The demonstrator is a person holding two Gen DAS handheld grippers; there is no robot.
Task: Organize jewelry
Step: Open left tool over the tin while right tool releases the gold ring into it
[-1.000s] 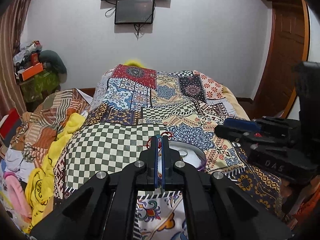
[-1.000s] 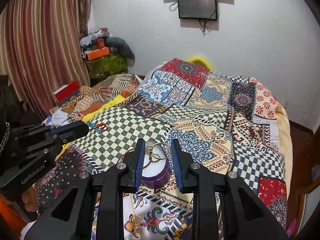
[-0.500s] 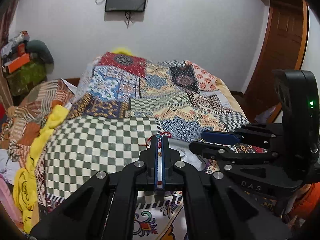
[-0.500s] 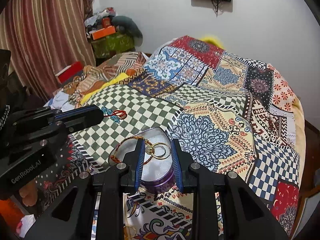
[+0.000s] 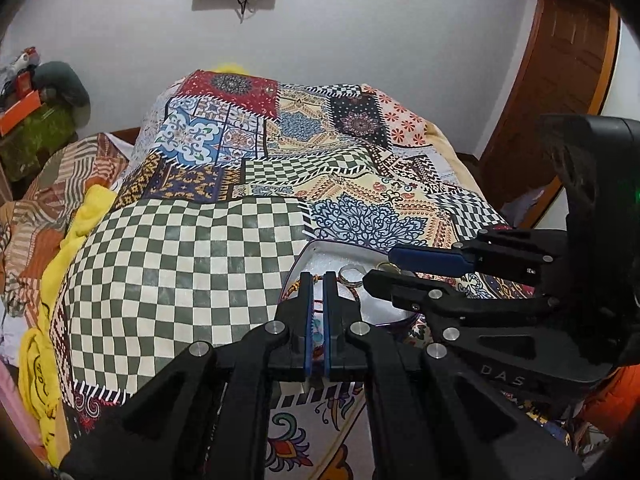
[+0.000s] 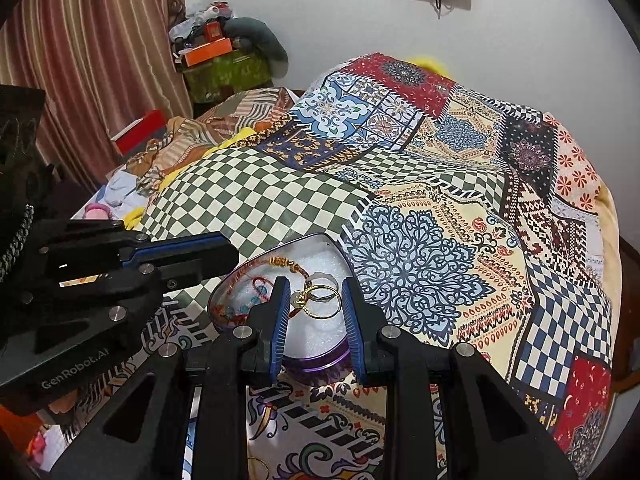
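Observation:
A purple-walled box [image 6: 320,362] with white lining sits on the patchwork quilt; its rim [image 5: 340,245] shows in the left wrist view. My right gripper [image 6: 315,282] hovers over it, shut on a gold ring [image 6: 322,302] that spans its pads with a second ring linked to it. From the side, that gripper [image 5: 380,268] reaches in from the right with the rings [image 5: 349,275] at its tips. My left gripper [image 5: 316,277] is shut on a red thread bracelet [image 6: 260,285] with teal beads, which trails into the box. An orange braided bracelet [image 6: 285,262] lies inside.
The quilt [image 5: 180,272] covers the whole bed. Yellow cloth [image 5: 86,216] and rumpled clothes lie along its left side. A cluttered green stand [image 6: 224,70] and striped curtain [image 6: 92,40] are at the far left, a wooden door [image 5: 560,80] at the right.
Both grippers have come down and closer over the box. The red thread bracelet, which hung free from the left gripper's tips, now trails into the box. The right gripper still carries the gold rings.

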